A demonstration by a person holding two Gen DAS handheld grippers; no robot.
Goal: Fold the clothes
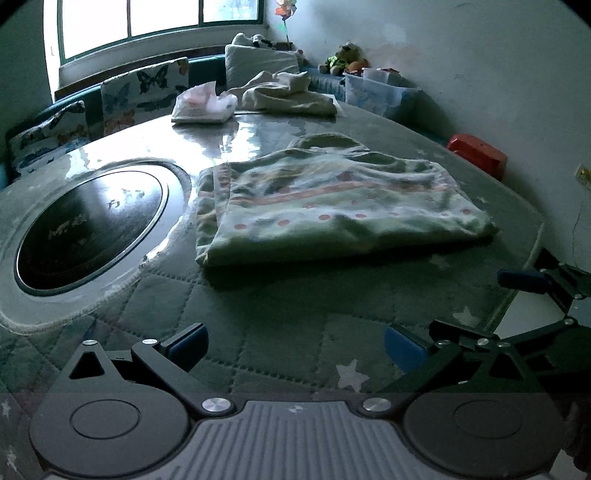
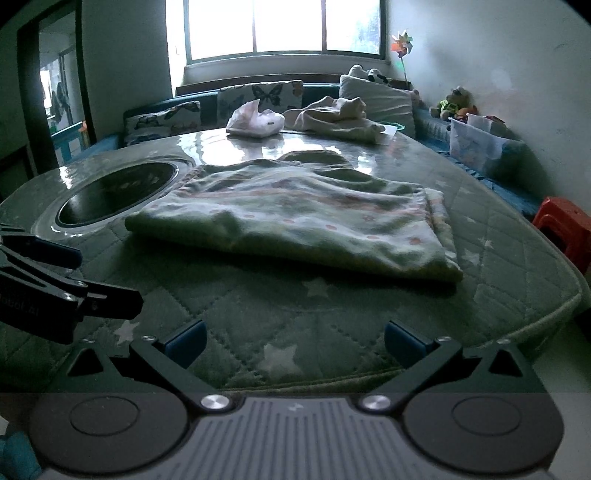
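Folded garment [image 1: 343, 203] lies flat on the quilted table [image 1: 280, 314]. Left claw [image 1: 295, 347] and right claw [image 2: 295, 343] both gape wide, empty, near the table's edge.

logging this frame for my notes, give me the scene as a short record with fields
surface: quilted star-print table cover
main garment: dotted top, folded, lying flat mid-table
inset: round dark cooktop, left of the top
far end: cream cloth bunched up; white bag beside it
left gripper: open, empty, short of the top
right gripper: open, empty, short of the top
contact: neither gripper touches any cloth
background: window, butterfly cushions, red stool
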